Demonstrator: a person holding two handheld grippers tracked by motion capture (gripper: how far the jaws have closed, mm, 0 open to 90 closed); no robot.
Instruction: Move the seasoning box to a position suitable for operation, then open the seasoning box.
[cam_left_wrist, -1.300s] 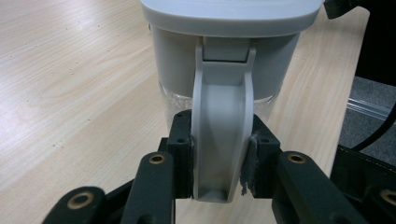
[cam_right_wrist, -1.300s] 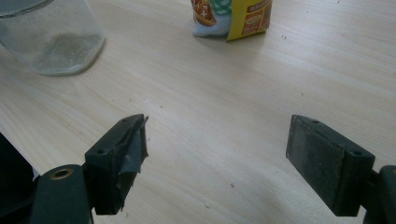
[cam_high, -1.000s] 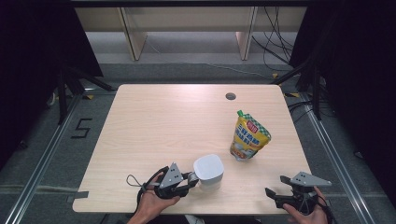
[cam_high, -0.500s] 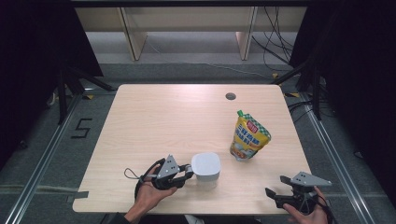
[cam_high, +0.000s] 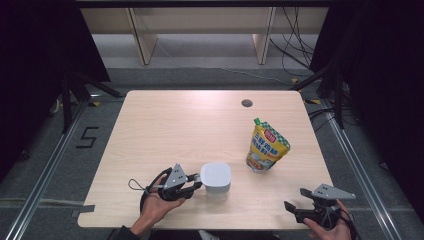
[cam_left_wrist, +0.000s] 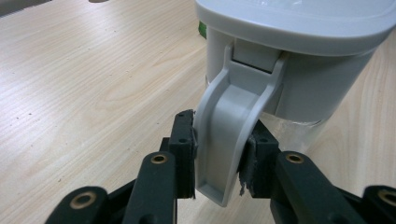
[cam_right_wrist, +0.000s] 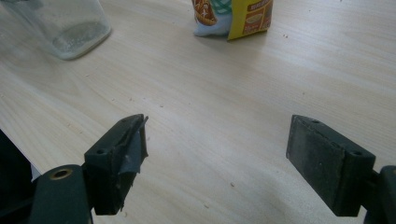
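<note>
A clear container with a pale grey lid (cam_high: 216, 175) stands near the table's front edge. Its grey clasp (cam_left_wrist: 229, 130) hangs down from the lid's rim (cam_left_wrist: 299, 18). My left gripper (cam_high: 196, 183) is shut on that clasp, one black pad pressed against each side of it (cam_left_wrist: 219, 142). A yellow and green spouted pouch (cam_high: 267, 145) stands upright to the right of the container. At the front right corner my right gripper (cam_high: 291, 209) is open over bare wood (cam_right_wrist: 217, 144), nothing between its jaws. Its view shows the pouch's base (cam_right_wrist: 233, 16) and the container's clear bottom (cam_right_wrist: 70, 28) farther off.
The light wooden table (cam_high: 175, 125) has a round cable hole (cam_high: 246, 103) at the back right. Dark floor, metal rails and cables surround the table. A person's hands hold both grippers at the front edge.
My left gripper has shifted a little to the left, and the container has come along with it. The right gripper has stayed where it was.
</note>
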